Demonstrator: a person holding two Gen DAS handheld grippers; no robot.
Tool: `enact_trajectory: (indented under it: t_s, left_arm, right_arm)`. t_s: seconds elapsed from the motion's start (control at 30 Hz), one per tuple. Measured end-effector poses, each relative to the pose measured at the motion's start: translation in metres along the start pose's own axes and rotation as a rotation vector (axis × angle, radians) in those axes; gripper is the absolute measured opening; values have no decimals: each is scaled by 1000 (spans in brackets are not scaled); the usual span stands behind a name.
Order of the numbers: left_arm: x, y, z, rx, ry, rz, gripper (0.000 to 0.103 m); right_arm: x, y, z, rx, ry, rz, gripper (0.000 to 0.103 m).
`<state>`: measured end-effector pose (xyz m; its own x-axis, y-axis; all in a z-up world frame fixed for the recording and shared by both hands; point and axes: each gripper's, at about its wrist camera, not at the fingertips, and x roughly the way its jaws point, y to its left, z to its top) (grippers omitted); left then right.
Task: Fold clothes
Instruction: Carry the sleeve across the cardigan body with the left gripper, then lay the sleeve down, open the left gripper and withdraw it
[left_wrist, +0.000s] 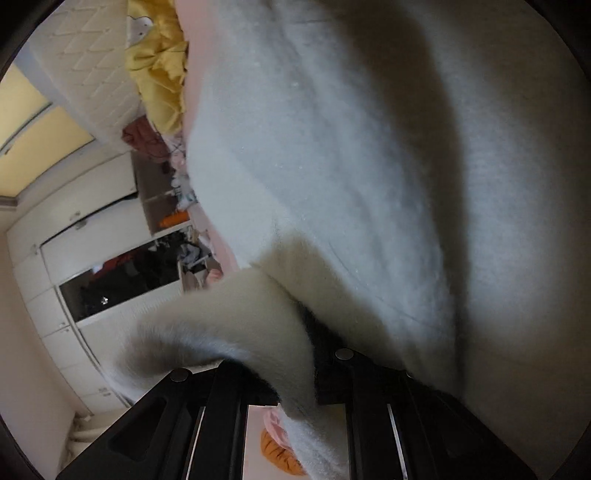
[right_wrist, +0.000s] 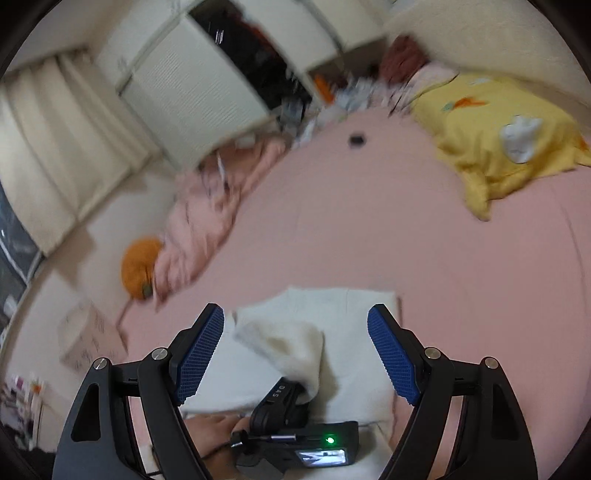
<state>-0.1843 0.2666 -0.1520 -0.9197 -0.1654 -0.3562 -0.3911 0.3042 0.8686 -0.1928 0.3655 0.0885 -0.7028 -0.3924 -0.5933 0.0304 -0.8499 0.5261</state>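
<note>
A white fuzzy garment (left_wrist: 332, 166) fills most of the rolled left wrist view. My left gripper (left_wrist: 295, 391) is shut on a fold of it, and the cloth hides the pads. In the right wrist view the garment (right_wrist: 351, 306) lies flat on the pink bed sheet (right_wrist: 406, 240), with one flap lifted. The left gripper (right_wrist: 295, 395) holds that flap from below, a hand (right_wrist: 210, 424) behind it. My right gripper (right_wrist: 295, 310) hovers above the garment, its blue pads (right_wrist: 201, 350) wide apart with nothing between them.
A yellow blanket (right_wrist: 506, 122) lies at the far right of the bed. Crumpled pink cloth (right_wrist: 207, 221) and an orange cushion (right_wrist: 140, 266) sit at the bed's left edge. A small dark object (right_wrist: 356, 139) rests on the sheet. A white wardrobe (right_wrist: 192, 92) stands beyond.
</note>
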Motion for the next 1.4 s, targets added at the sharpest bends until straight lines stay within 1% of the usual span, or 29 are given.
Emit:
enact_trajectory:
  t_s: [0.07, 0.1, 0.17, 0.27, 0.33, 0.37, 0.4, 0.43, 0.53, 0.57, 0.63, 0.73, 0.77, 0.8, 0.83, 0.87, 0.93, 1.0, 1.03, 1.07, 1.1, 1.13, 1.17, 1.23, 1.27, 1.3, 1.33, 1.37, 1.4]
  left_arm:
    - [-2, 1, -1, -22, -14, 5, 9]
    - [-4, 3, -3, -38, -21, 9, 9]
    - [-10, 13, -10, -108, -58, -27, 11]
    - [-27, 46, -42, -380, -152, -242, 28]
    - [-39, 62, -73, -551, -207, -431, 42]
    - [-43, 69, -94, -658, -242, -563, 44]
    - [-41, 72, -114, -745, -250, -634, 48]
    - [-38, 75, -133, -832, -257, -704, 48]
    - [-8, 88, -207, -1242, -272, -870, 49]
    - [17, 84, -237, -1423, -233, -930, 49]
    - [55, 70, -278, -1701, -166, -1043, 49]
    - [92, 43, -325, -1947, -39, -1024, 49]
    - [100, 34, -333, -1932, 47, -975, 49]
    - [110, 26, -336, -1892, 106, -956, 42]
    - [114, 21, -336, -1865, 130, -946, 23]
    - [115, 14, -339, -1835, 135, -908, 18]
    - [114, 7, -352, -1897, 129, -904, 9]
    - [124, 2, -368, -2004, 162, -941, 7]
    - [125, -2, -375, -2021, 177, -922, 7]
    - [123, 2, -372, -1988, 189, -901, 7]
    - [122, 6, -365, -1956, 201, -894, 7]
    - [115, 13, -356, -1908, 210, -883, 11]
    - [109, 23, -352, -1871, 165, -863, 19]
    - [93, 36, -342, -1811, 75, -808, 62]
    - [89, 36, -332, -1785, 64, -787, 65]
    - [92, 34, -330, -1767, 90, -795, 65]
    - [97, 28, -325, -1747, 122, -807, 60]
    - [102, 22, -319, -1727, 155, -818, 58]
    - [102, 22, -325, -1741, 151, -797, 52]
  right_arm:
    - [30, -3, 6, 4, 134, -2, 80]
    - [40, -7, 4, 16, 168, 2, 80]
    - [55, -16, -1, 38, 212, 2, 80]
    - [64, -42, -8, 127, 207, -43, 80]
    - [67, -59, -13, 185, 219, -44, 80]
    - [68, -68, -16, 208, 226, -46, 80]
    - [70, -72, -18, 210, 235, -50, 80]
    - [73, -73, -22, 203, 246, -50, 80]
    - [85, -67, -33, 179, 273, -20, 80]
    - [90, -62, -36, 167, 282, -3, 80]
    - [103, -49, -44, 132, 298, 1, 80]
    - [123, -30, -55, 66, 291, -75, 80]
    - [132, -30, -60, 70, 291, -106, 80]
    - [141, -33, -66, 103, 301, -116, 80]
    - [150, -37, -73, 136, 312, -126, 80]
    - [157, -38, -78, 153, 316, -137, 82]
    - [164, -23, -81, 71, 286, -173, 85]
    - [174, -4, -82, -45, 315, -210, 88]
    - [176, 2, -82, -87, 328, -230, 88]
    - [175, 8, -81, -119, 333, -243, 88]
    - [168, 12, -78, -125, 305, -236, 87]
    - [161, 15, -76, -140, 264, -242, 87]
    - [154, 18, -74, -154, 224, -248, 87]
    - [144, 21, -70, -172, 161, -260, 87]
    - [152, 11, -73, -146, 193, -268, 87]
    - [160, 1, -76, -119, 225, -276, 87]
    - [165, -8, -77, -92, 244, -281, 87]
    - [159, -17, -76, -62, 225, -278, 84]
    - [153, -25, -75, -33, 206, -275, 75]
